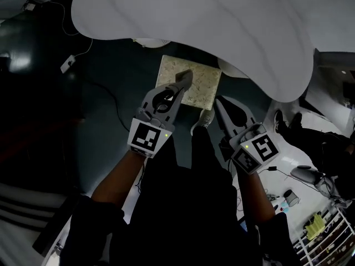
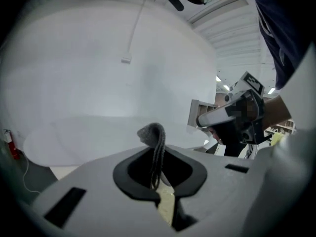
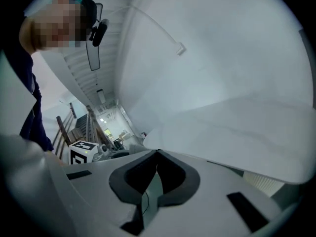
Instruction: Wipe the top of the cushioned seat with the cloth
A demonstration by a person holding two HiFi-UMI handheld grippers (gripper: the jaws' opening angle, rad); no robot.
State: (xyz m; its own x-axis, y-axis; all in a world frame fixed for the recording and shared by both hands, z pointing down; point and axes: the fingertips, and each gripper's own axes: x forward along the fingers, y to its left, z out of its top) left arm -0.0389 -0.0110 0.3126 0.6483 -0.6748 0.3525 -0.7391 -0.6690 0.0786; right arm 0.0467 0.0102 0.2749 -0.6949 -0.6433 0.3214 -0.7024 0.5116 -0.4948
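With the left tool (image 1: 186,80), pinches a dark grey cloth (image 1: 187,75) over the patterned cushioned seat (image 1: 205,87), whose top appears in full only from the head view. From the left gripper view, shows the cloth's folded loop standing up between the clamped tips. Holds the right tool (image 1: 217,102) pressed together and empty, near the seat's front edge, below a white tabletop (image 1: 194,15).

Left gripper (image 1: 184,79) extended forward, jaws clamped on cloth (image 2: 152,132), right gripper (image 1: 218,102) just beside it, jaws pressed together
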